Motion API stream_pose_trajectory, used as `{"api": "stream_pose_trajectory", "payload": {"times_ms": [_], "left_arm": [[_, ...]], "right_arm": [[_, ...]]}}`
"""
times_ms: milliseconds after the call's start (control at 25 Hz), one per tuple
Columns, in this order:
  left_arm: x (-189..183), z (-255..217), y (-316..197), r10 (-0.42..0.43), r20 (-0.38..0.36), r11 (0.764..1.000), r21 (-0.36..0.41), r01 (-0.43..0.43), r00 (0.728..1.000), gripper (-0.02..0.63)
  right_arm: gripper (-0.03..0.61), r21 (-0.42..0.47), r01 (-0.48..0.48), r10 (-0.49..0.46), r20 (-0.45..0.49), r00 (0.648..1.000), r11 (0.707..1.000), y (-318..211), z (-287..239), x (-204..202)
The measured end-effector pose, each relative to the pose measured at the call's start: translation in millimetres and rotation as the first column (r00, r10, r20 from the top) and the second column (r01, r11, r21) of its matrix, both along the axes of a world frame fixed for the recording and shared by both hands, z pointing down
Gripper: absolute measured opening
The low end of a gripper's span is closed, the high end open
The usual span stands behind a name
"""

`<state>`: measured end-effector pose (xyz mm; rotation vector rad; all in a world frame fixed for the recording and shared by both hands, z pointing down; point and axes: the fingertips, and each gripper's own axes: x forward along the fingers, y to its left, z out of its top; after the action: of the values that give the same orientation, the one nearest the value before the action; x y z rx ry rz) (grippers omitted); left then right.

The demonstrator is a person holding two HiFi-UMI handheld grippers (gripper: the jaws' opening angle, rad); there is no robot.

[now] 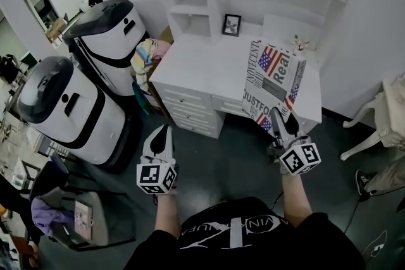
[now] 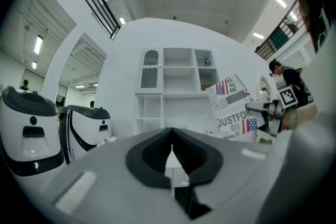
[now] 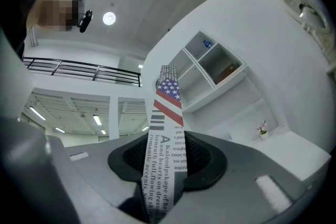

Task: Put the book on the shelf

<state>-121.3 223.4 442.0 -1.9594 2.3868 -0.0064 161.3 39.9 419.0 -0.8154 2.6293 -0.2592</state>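
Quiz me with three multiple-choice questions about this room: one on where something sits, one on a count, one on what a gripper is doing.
1. Where does the small picture frame stand?
A. on the white desk
B. on the floor
C. on a chair

2. How many big white-and-black machines stand beside the desk?
A. one
B. two
C. four

3. What is the right gripper doing?
A. hanging open and empty
B. lying on the desk
C. clamping the book

Answers:
1 A: the picture frame stands upright at the back of the desktop.
2 B: the head view shows two machines, side by side at the left.
3 C: the right gripper view shows the book pinched between its jaws.
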Motion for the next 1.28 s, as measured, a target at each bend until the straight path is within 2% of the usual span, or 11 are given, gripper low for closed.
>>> {"api": "stream_pose_trajectory", "payload": {"times_ms": [200,560,920,1280], "left_arm": [[-12,20,-16,0.017,-0.046,1.0,-0.021,-0.018,0.999,0.0],[-60,14,-73,0.036,-0.056,0.999,-0.015,-0.037,0.998,0.0],[-100,-9,-192,0.1,-0.011,0.995,-0.008,-0.1,0.995,0.0],[-115,-31,-312,0.2,-0.003,0.98,0.014,-0.2,0.98,0.0]], "right_arm": [[0.158,-0.037,-0.001,0.001,0.012,1.0,0.999,-13,8,-10],[0.158,-0.031,-0.003,0.003,-0.001,1.0,1.0,-62,5,-62],[0.158,0.013,-0.03,0.03,0.031,0.999,0.999,-154,-18,-103],[0.158,0.045,-0.06,0.058,0.03,0.998,0.997,-240,-41,-130]]}}
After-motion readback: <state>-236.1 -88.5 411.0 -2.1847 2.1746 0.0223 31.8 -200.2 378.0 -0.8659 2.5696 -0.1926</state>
